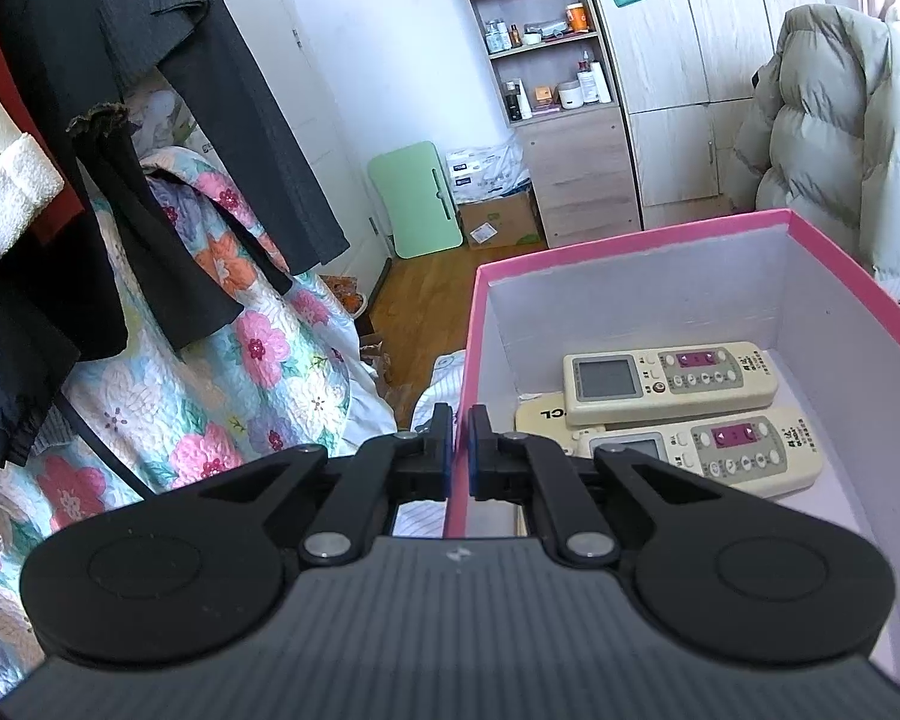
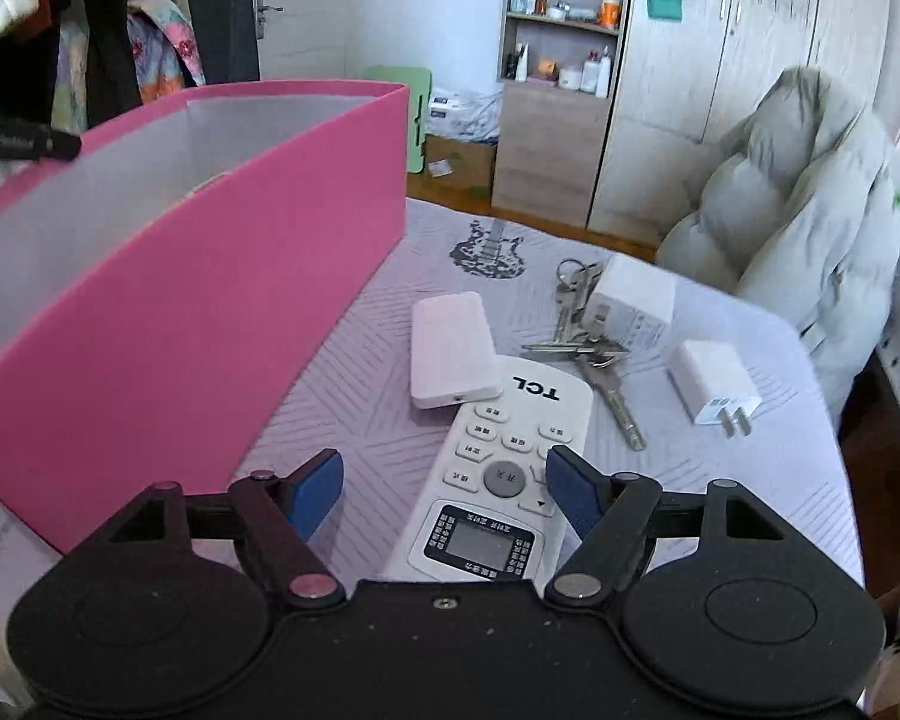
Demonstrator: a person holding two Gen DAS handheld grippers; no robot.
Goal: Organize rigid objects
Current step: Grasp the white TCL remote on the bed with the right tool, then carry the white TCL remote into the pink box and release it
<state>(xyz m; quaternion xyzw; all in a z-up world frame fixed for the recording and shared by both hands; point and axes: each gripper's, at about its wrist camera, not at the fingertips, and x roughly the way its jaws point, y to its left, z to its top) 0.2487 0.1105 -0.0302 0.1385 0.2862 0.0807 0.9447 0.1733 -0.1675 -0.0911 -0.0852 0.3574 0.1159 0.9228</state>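
Note:
A pink box [image 1: 630, 240] with a white inside holds two cream remotes [image 1: 669, 381] [image 1: 720, 450] on top of a third marked TCL [image 1: 546, 417]. My left gripper [image 1: 460, 429] is shut on the box's left wall. In the right wrist view the pink box [image 2: 222, 276] stands at the left. My right gripper [image 2: 444, 489] is open, its fingers on either side of a white TCL remote [image 2: 498, 468] lying on the bed. Beyond it lie a white power bank [image 2: 450, 348], a bunch of keys [image 2: 588, 342], a white cube charger [image 2: 630, 300] and a white plug adapter [image 2: 714, 381].
A grey puffer jacket [image 2: 810, 228] lies at the bed's right side. Dark clothes [image 1: 90, 150] and a floral quilt [image 1: 210, 360] hang at the left. A shelf unit [image 1: 546, 60] and wardrobe [image 1: 720, 60] stand at the far wall across a wooden floor [image 1: 426, 294].

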